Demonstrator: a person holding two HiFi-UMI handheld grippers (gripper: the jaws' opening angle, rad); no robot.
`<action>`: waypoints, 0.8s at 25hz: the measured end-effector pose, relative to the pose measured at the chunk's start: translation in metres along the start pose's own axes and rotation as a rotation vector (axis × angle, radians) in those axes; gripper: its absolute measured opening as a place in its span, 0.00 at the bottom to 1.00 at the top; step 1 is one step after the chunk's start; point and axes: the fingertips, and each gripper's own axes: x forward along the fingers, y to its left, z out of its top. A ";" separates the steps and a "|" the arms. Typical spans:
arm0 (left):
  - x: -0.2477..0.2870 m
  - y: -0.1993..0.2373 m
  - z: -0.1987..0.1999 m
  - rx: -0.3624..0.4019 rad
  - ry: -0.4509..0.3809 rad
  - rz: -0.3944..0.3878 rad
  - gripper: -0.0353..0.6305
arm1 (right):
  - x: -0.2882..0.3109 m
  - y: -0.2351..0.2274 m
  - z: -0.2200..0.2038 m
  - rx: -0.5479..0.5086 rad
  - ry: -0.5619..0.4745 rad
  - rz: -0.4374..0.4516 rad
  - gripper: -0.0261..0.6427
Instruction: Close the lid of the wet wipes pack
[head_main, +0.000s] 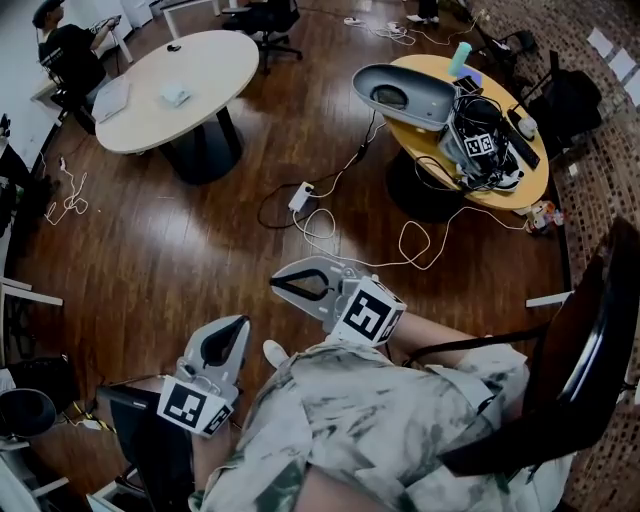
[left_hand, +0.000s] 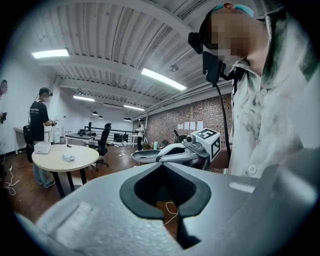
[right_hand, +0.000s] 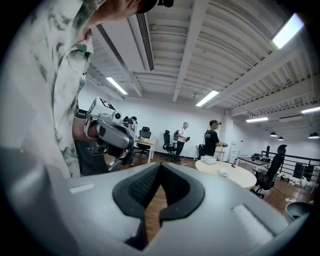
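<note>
**Both grippers closed and empty over the floor**

At the far left, a round white bench (head_main: 205, 65) carries a small pale flat item (head_main: 175, 95) that is too small to identify. No view shows for certain where the wet wipes pack lies. A person in dark clothes (head_main: 68, 55) stands at that bench's far-left edge.

At the near left, the left gripper (head_main: 238, 325) hangs over the dark wooden floor (head_main: 150, 250), close beside the holder's pale patterned shirt (head_main: 370, 420). In its own view the jaws meet at the tips with nothing between them, and only floor shows through the gap behind. Just to its right and a little farther off, the right gripper (head_main: 276, 286) points left, its jaws likewise pressed together and empty. The two grippers are near each other but apart.

A white cable (head_main: 330, 225) loops on the floor beyond them. At the far right, a round yellow bench (head_main: 530, 185) holds a grey gripper-like device (head_main: 405, 95), a tangle of black cables (head_main: 480, 150) and a teal cylinder (head_main: 460, 58). A black chair (head_main: 590, 350) stands at the near right.
</note>
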 end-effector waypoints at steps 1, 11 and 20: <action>0.000 0.001 0.000 0.001 0.000 0.001 0.05 | 0.000 -0.001 0.001 -0.003 -0.001 -0.003 0.05; -0.004 0.004 -0.001 0.000 -0.003 0.009 0.05 | -0.002 -0.003 0.006 0.006 0.025 -0.025 0.05; -0.002 0.008 -0.003 -0.003 -0.009 -0.001 0.05 | 0.002 -0.002 0.003 -0.031 0.013 -0.016 0.05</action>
